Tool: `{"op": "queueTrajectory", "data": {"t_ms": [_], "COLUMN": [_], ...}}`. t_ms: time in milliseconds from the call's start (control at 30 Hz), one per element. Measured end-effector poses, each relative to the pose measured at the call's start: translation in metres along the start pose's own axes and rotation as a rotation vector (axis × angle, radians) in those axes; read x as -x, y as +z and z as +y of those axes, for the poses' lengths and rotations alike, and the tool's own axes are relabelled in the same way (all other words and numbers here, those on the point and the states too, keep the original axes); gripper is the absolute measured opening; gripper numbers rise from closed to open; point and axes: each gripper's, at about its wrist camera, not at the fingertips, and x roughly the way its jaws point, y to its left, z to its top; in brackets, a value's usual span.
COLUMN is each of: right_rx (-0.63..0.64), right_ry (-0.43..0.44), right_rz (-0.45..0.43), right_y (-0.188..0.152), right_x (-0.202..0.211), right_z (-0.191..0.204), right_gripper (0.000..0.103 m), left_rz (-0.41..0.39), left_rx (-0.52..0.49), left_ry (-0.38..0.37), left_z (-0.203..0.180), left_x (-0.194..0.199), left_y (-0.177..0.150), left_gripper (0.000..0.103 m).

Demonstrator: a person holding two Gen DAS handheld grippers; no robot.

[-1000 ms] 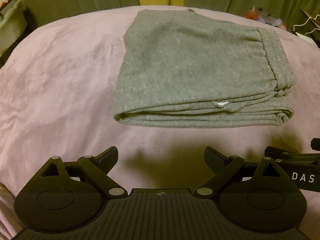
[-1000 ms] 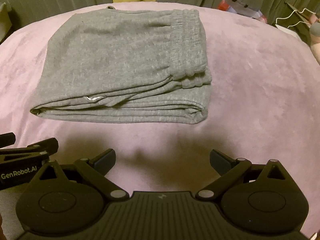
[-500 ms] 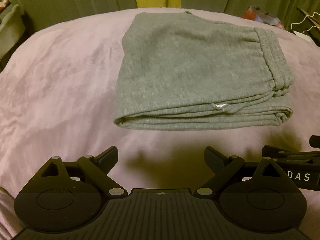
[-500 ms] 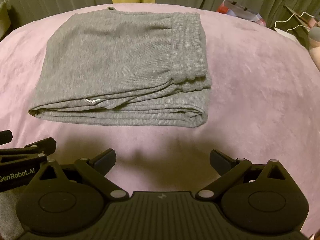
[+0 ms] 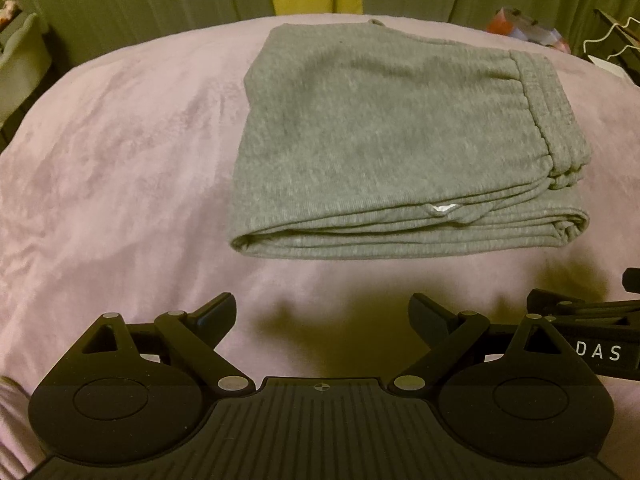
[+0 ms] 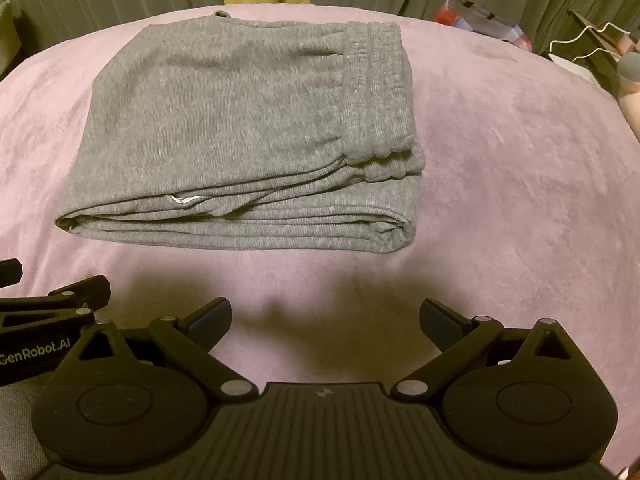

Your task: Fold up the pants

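We find the left gripper (image 5: 322,316) and right gripper (image 6: 326,320) side by side, both spread wide and holding nothing, hovering over the pink bedspread (image 5: 120,168). Beyond them, well apart, the grey pants (image 6: 240,128) lie folded, waistband at right.

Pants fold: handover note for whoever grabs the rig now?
Left gripper: open, empty, short of the pants.
Right gripper: open, empty, also clear of them.
Grey pants: folded into a compact stack on the purple blanket, waistband on top at the right, folded edge facing the grippers.
Done: folding looks complete.
Left: probably nothing; at most tidy the small white tag poking from the front layers.
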Motion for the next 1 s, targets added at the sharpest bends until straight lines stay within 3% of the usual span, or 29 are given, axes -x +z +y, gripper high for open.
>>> {"op": "queueTrajectory", "data": {"t_ms": [1000], "right_rx": [0.005], "right_ry": [0.0], "right_rz": [0.024], "right_y": [-0.0007], "right_x": [-0.0056], "right_z": [0.0022], "right_gripper": [0.1], "left_rz": [0.022], "left_rx": [-0.009], "left_ry": [0.013], "left_z": [-0.0008], "left_x": [-0.0046], "left_y": [-0.0007], "left_gripper": [0.097]}}
